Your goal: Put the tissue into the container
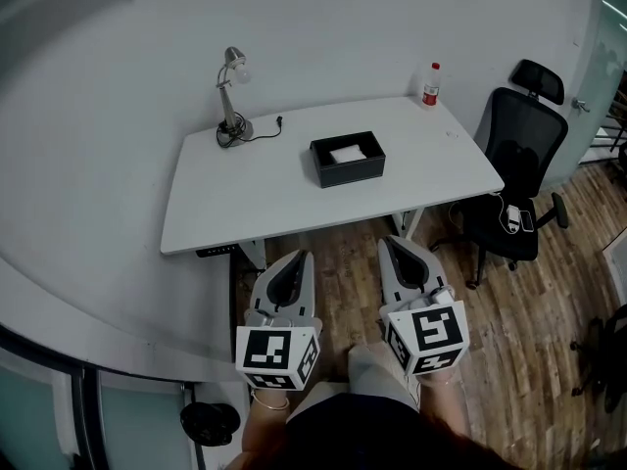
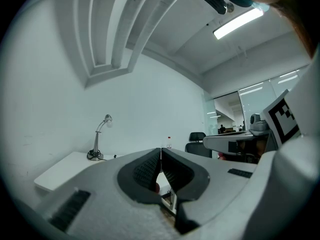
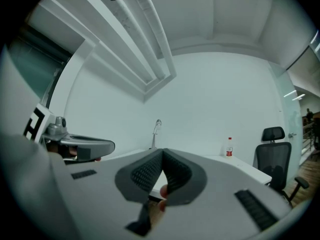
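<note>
Right, both claws sit level, short of the white desk (image 1: 216, 199). The left gripper (image 1: 303, 256) is pressed together on nothing, and the right gripper (image 1: 390, 242) is the same. Ahead, well apart from both tips, the white tissue (image 1: 347, 154) lies inside the black container (image 1: 355, 172) mid-desk. The bottle (image 1: 430, 84) at the far corner wears a red label, its print too small to read.

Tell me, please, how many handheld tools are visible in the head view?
2. The left tool is low in the picture, left of centre; the right tool is beside it, right of centre. Both are short of the white table. No other seems hidden.
</note>
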The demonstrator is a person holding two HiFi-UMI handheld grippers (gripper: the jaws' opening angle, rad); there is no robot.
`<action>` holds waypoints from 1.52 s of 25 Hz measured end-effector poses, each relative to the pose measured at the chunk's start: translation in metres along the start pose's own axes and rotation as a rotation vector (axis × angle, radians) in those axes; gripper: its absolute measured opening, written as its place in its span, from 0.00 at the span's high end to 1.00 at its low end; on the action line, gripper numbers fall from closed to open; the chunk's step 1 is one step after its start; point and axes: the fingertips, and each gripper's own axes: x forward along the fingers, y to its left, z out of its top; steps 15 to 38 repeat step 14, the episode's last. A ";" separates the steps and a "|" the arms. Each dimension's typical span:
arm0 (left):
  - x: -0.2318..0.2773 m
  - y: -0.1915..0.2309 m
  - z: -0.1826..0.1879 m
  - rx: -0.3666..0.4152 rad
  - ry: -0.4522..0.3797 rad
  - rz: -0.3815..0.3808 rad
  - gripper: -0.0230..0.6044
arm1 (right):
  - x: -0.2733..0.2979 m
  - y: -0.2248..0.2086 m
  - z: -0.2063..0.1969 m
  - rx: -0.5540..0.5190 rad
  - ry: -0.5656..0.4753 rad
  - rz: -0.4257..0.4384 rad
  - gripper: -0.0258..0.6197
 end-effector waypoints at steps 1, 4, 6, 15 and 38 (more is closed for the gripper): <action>-0.002 -0.001 0.000 0.000 0.001 -0.003 0.92 | -0.002 0.003 0.001 -0.007 0.000 0.000 0.93; -0.005 -0.005 -0.001 -0.001 0.002 -0.013 0.92 | -0.007 0.006 0.002 -0.015 -0.003 -0.006 0.93; -0.007 -0.006 -0.002 -0.005 0.002 -0.017 0.92 | -0.009 0.005 0.003 -0.012 -0.006 -0.013 0.93; -0.002 -0.005 -0.009 -0.013 0.013 -0.020 0.92 | -0.009 0.003 -0.002 -0.021 0.006 -0.020 0.93; -0.002 -0.005 -0.009 -0.013 0.013 -0.020 0.92 | -0.009 0.003 -0.002 -0.021 0.006 -0.020 0.93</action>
